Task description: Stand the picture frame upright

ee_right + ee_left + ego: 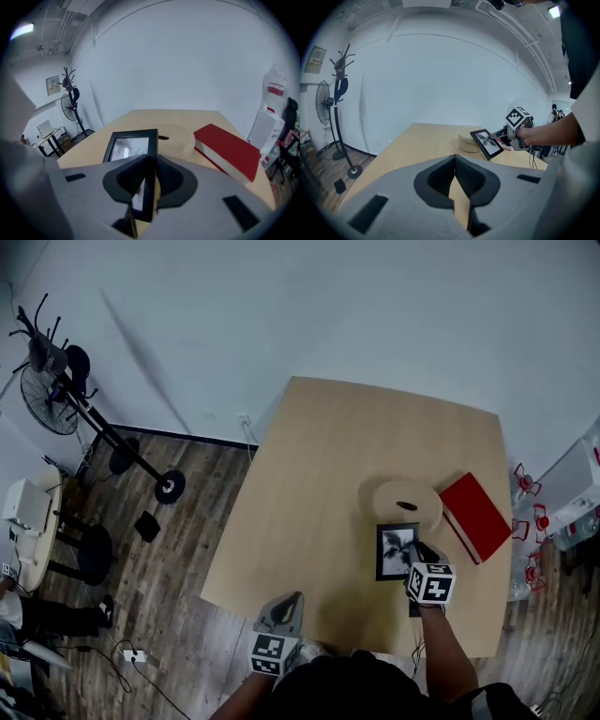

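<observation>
The black picture frame [396, 550] with a grey photo is on the right part of the wooden table [328, 474]. My right gripper [416, 555] is shut on the frame's right edge. In the left gripper view the frame [486, 144] is tilted, with its far end raised off the tabletop. In the right gripper view the frame [131, 146] runs from between the jaws out over the table. My left gripper [289, 602] hovers at the table's front edge, jaws together and holding nothing.
A round beige disc [407, 504] lies just beyond the frame, and a red book [476, 517] lies to its right. A coat stand [103, 432] and a fan [45, 399] stand on the wood floor at the left. Bottles [525, 521] stand beside the table's right edge.
</observation>
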A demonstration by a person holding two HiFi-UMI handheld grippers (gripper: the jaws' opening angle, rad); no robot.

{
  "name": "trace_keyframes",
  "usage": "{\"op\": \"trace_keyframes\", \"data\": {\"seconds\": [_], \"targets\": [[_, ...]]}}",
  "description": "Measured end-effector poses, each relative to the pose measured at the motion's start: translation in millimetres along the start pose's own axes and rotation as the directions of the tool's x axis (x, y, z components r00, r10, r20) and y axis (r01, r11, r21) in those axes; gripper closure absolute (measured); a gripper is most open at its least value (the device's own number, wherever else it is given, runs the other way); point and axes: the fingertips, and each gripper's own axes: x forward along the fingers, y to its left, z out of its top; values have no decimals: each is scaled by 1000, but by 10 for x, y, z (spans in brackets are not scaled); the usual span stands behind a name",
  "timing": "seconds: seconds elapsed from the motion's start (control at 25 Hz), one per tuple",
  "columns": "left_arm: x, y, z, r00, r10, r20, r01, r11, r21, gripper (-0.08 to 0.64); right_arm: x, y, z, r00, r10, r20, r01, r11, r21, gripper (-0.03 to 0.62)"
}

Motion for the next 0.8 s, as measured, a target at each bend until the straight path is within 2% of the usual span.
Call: {"op": "trace_keyframes", "data": {"seconds": [0.2, 0.4, 0.8], "targets": [[230, -155, 58, 998, -63, -8, 63, 998, 22, 560, 84, -307, -118, 997, -79, 1, 79, 993, 92, 528], [358, -282, 35, 994, -109, -32, 110, 993, 44, 560, 161, -344, -280, 994, -112, -6, 111, 984, 137, 528], [260, -165, -111, 994, -83, -66, 86, 995, 44, 560, 342, -386, -446, 989, -144, -22, 146, 979, 143, 528]]}}
